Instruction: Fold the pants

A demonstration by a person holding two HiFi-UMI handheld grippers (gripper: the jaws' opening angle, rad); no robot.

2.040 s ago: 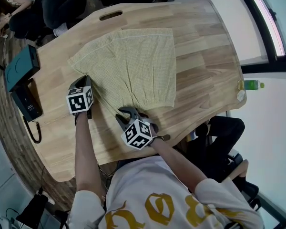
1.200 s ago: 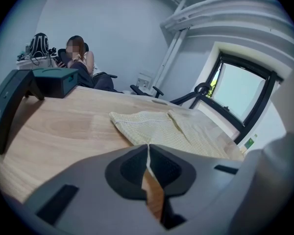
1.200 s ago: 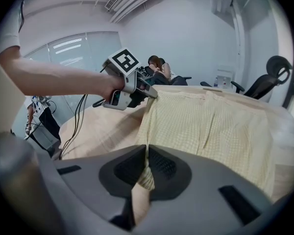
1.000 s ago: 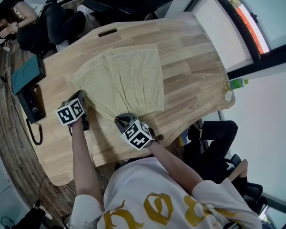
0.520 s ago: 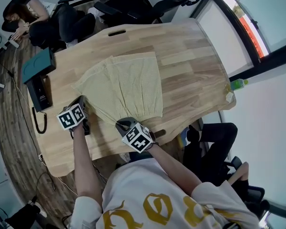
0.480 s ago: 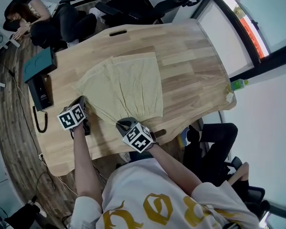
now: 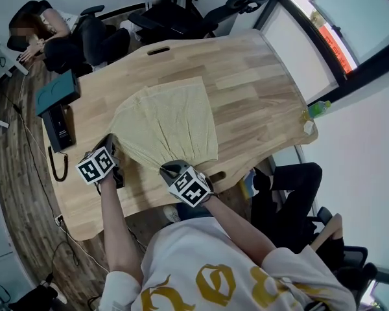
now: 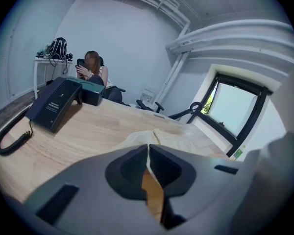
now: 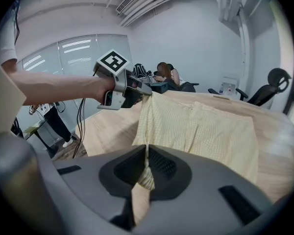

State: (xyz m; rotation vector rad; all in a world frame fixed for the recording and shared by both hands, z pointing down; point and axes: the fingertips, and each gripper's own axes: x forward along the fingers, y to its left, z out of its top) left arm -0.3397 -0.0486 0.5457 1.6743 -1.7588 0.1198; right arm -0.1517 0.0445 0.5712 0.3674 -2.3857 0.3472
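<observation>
Yellow pants [image 7: 172, 118] lying on wooden table [image 7: 266, 89].
Near edge pinched at both corners: left gripper [image 7: 111, 144] clamped on one, right gripper [image 7: 166, 168] on the other.

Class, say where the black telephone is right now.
In the head view the black telephone lies at the left edge of the table, beside the teal box and left of the pants.

bare tabletop [image 7: 266, 102] right of pants [image 7: 172, 125]; desk phone [image 7: 59, 129] far left
</observation>
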